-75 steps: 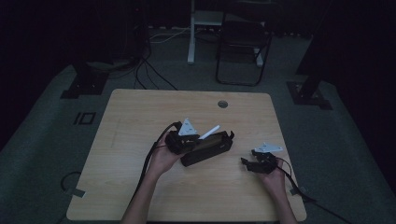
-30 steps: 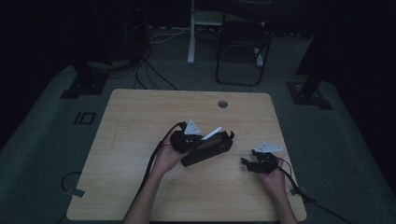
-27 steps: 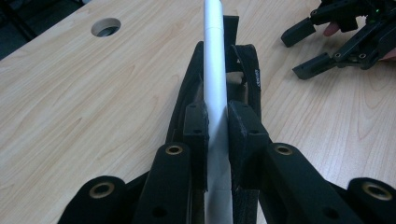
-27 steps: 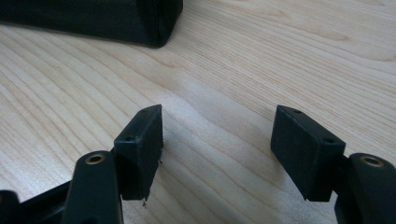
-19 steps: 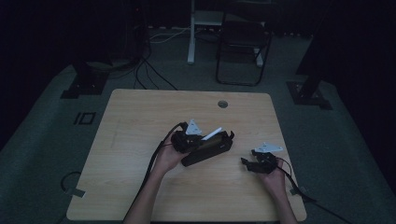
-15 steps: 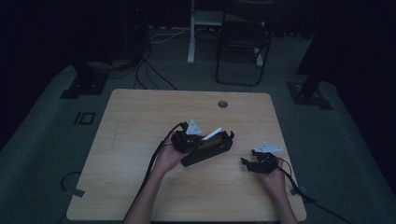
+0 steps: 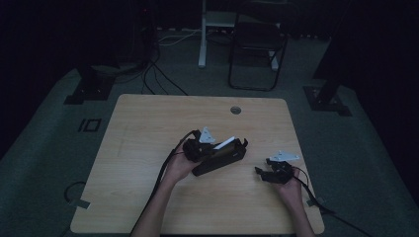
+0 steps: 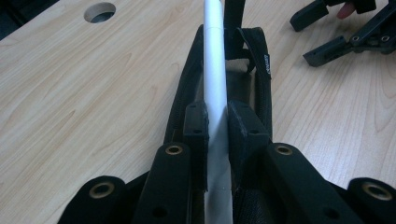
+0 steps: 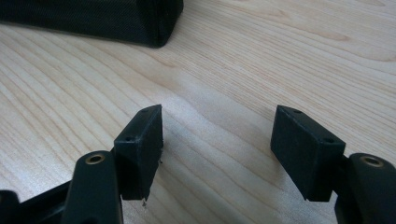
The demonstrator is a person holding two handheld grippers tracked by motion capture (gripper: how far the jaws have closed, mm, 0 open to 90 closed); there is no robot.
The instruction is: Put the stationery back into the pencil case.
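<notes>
A long black zip case (image 7: 221, 159) lies open in the middle of the wooden table (image 7: 148, 123). My left gripper (image 7: 215, 148) is shut on a white pen-like stick (image 7: 226, 144). It holds the stick lengthwise just over the case's opening. In the left gripper view the jaws pinch the white stick (image 8: 215, 65) above the case (image 8: 261, 70), with my left gripper (image 8: 215, 126) near its near end. My right gripper (image 7: 262, 174) rests open on the table to the right of the case. It has nothing between its fingers, and my right gripper (image 9: 217, 135) faces a corner of the case (image 9: 93, 16).
A round cable hole (image 7: 235, 109) sits near the table's far edge. Beyond the table stand a dark chair (image 7: 257, 44), a desk leg (image 7: 201, 34) and floor cables (image 7: 158, 74). Cables trail from both grippers toward the near edge.
My left gripper has edged slightly to the right with the white stick, staying over the case. The right gripper has not moved.
</notes>
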